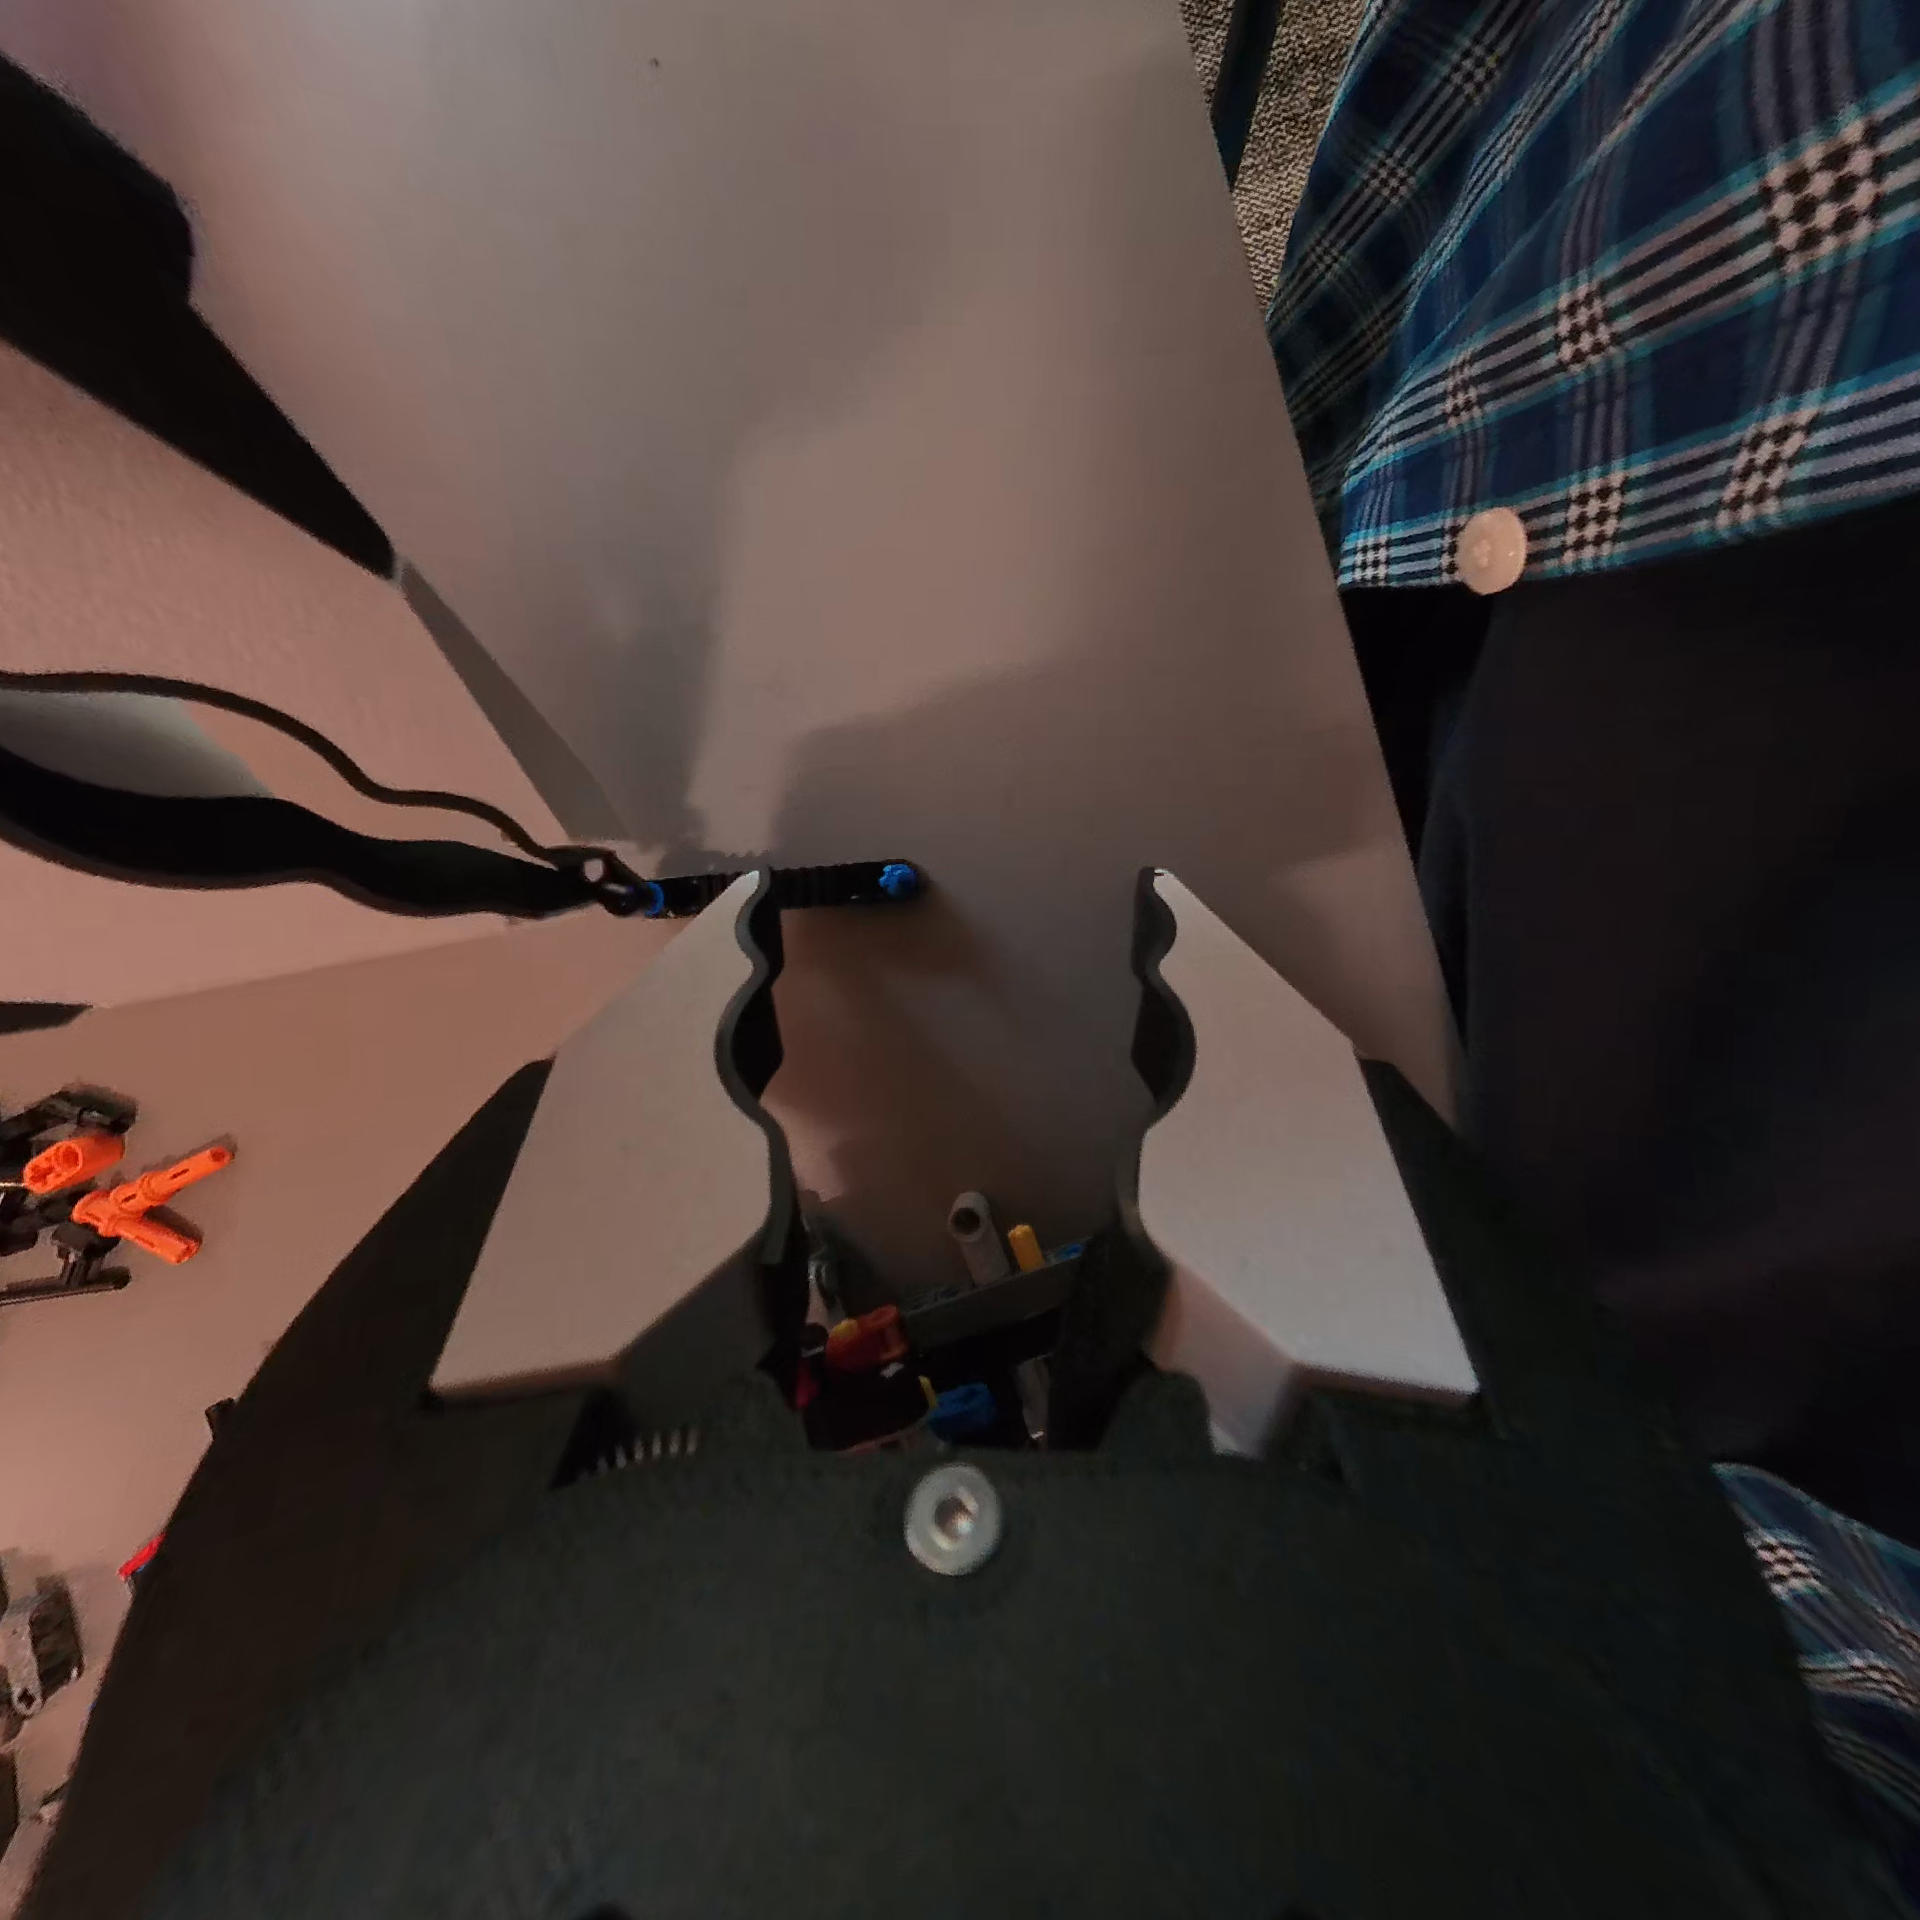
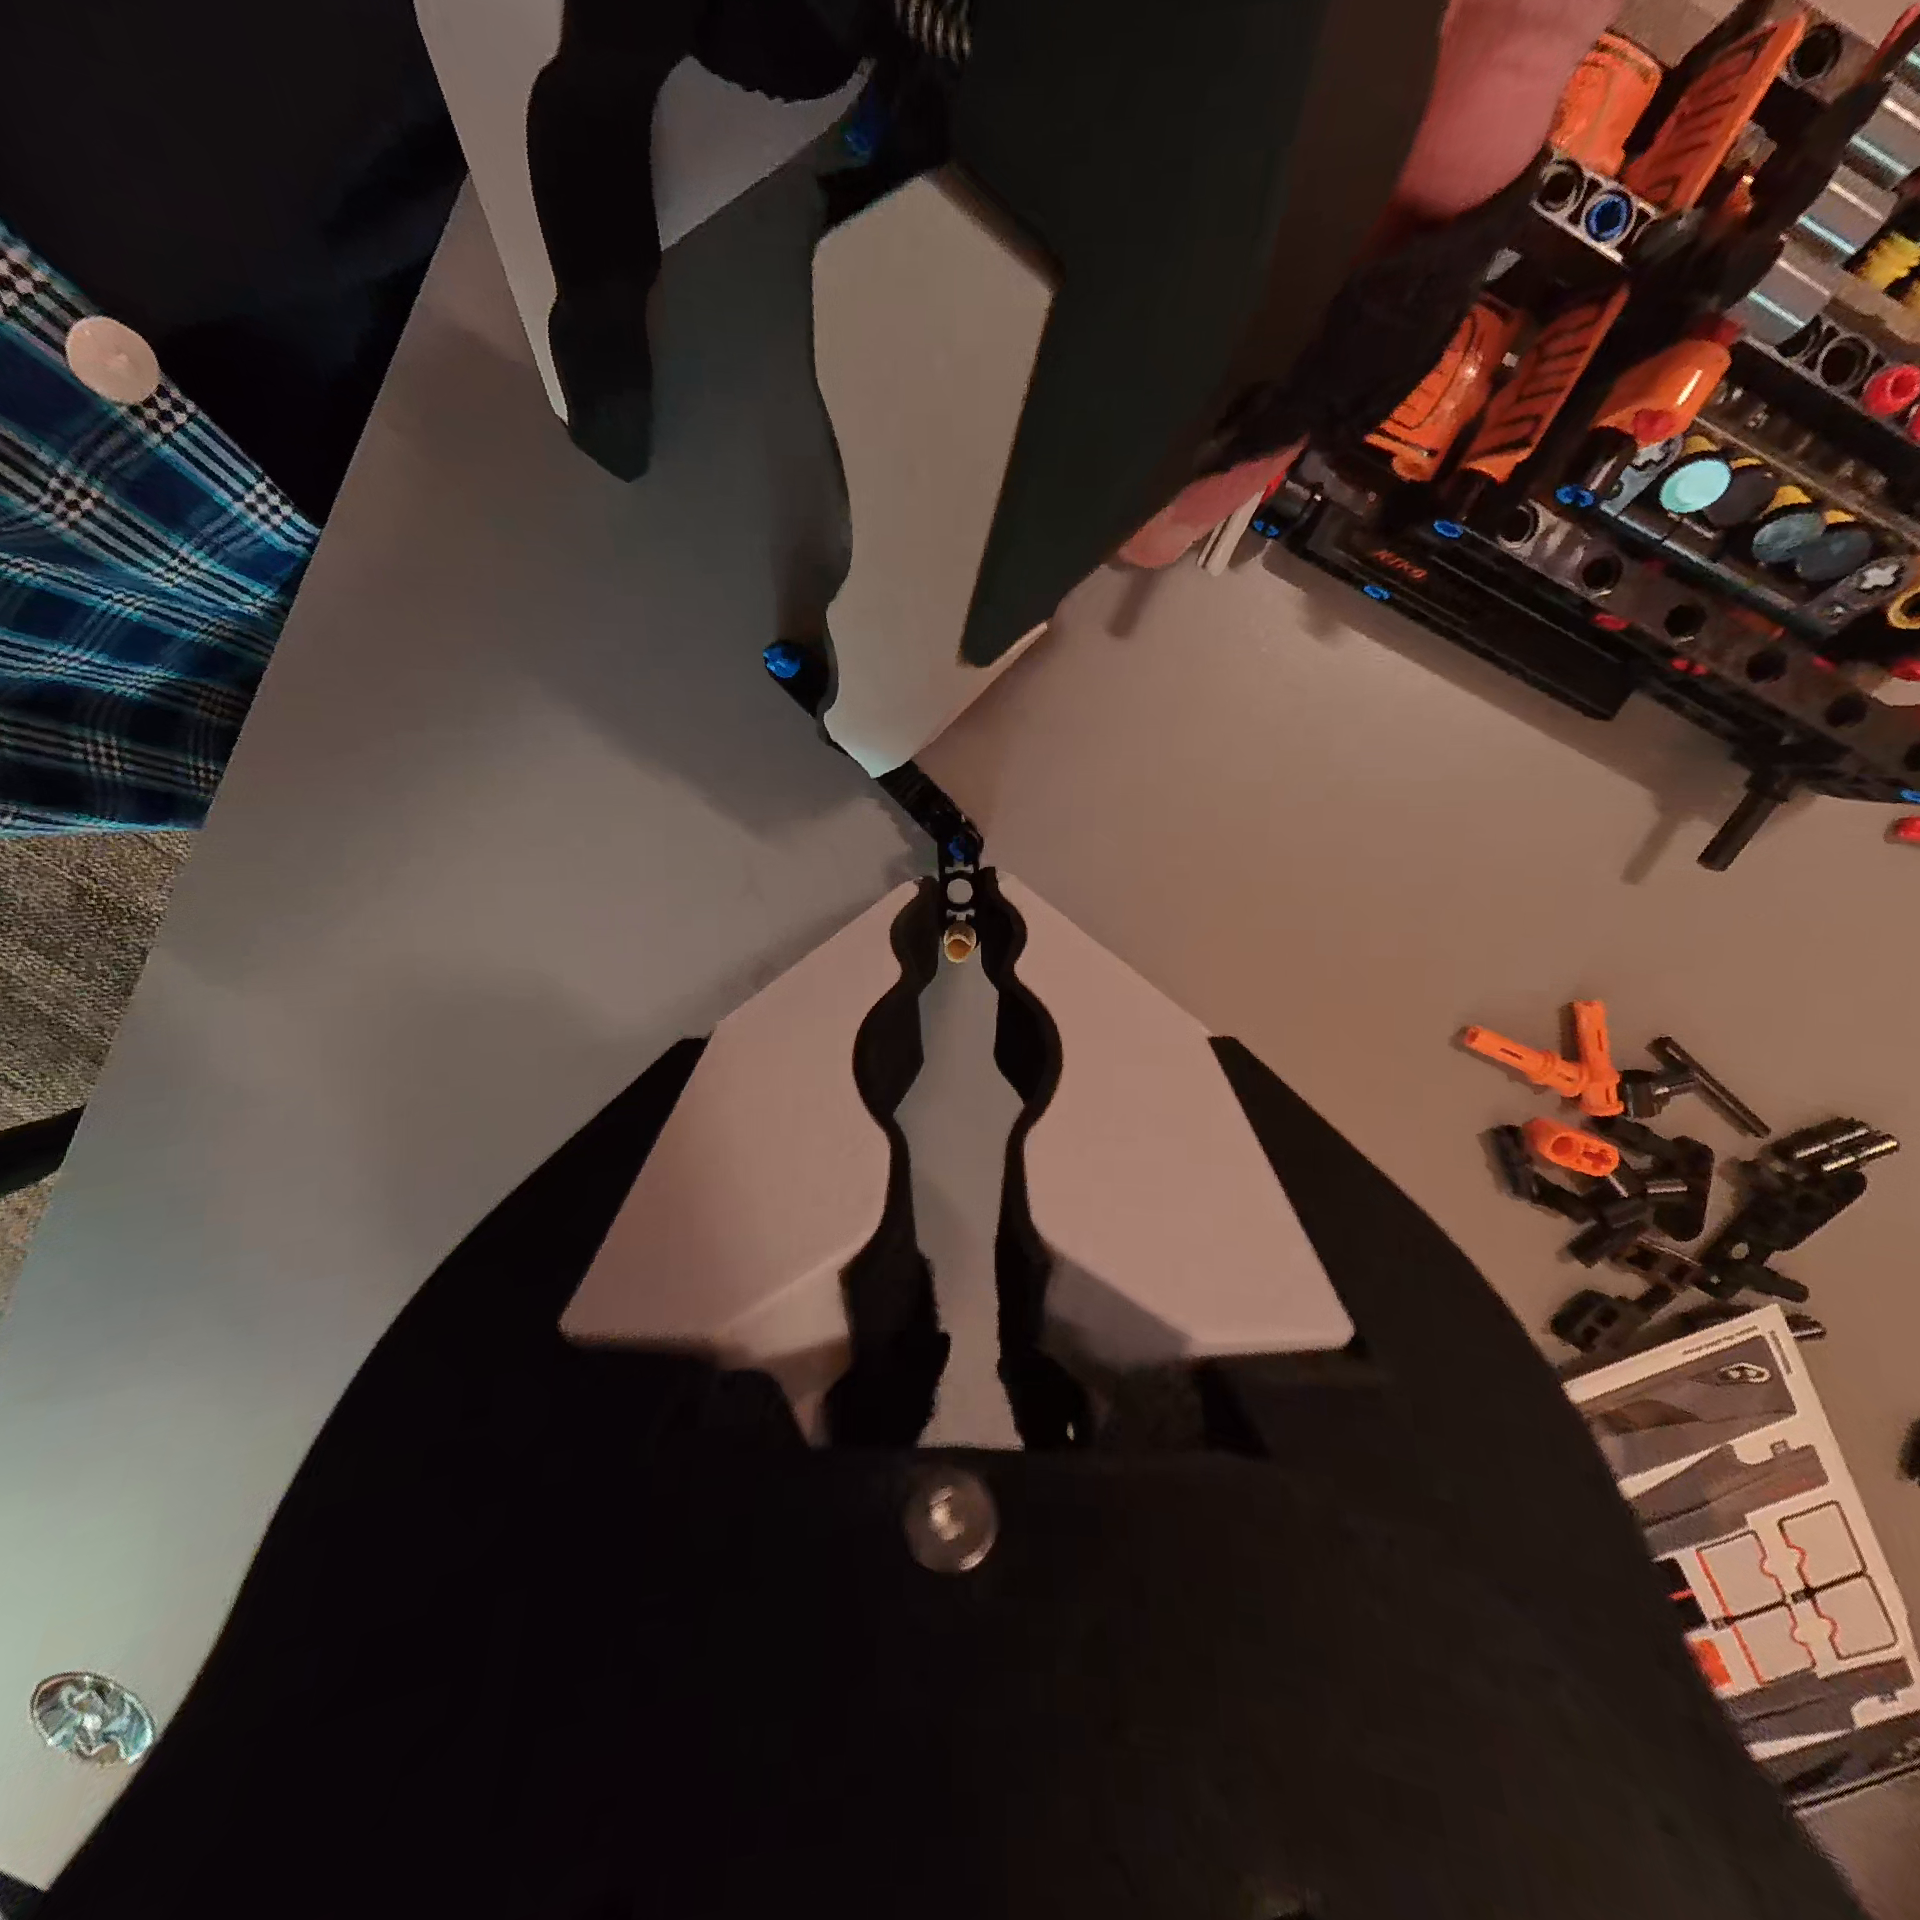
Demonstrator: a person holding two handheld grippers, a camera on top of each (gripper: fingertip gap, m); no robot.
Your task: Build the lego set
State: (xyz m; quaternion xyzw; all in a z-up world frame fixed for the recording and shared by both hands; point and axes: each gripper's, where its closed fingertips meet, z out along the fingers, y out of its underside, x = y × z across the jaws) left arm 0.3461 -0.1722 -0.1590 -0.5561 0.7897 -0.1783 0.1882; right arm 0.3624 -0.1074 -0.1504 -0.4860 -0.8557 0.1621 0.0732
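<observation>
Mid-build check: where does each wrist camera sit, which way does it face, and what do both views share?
Left wrist view: sits behind the left gripper, jaws apart, facing the table edge and the person's plaid shirt.
Right wrist view: sits behind the right gripper, jaws shut on the black beam, facing the left gripper, a hand and the orange model.
Shared: the black beam, the loose orange pieces and the shirt.

In the right wrist view the beam [image 2: 940,831] lies on the bench [image 2: 468,935], with the model [image 2: 1621,416] behind it to the right, loose parts [image 2: 1683,1174] to its right, and the booklet [image 2: 1766,1538] before those parts.
</observation>
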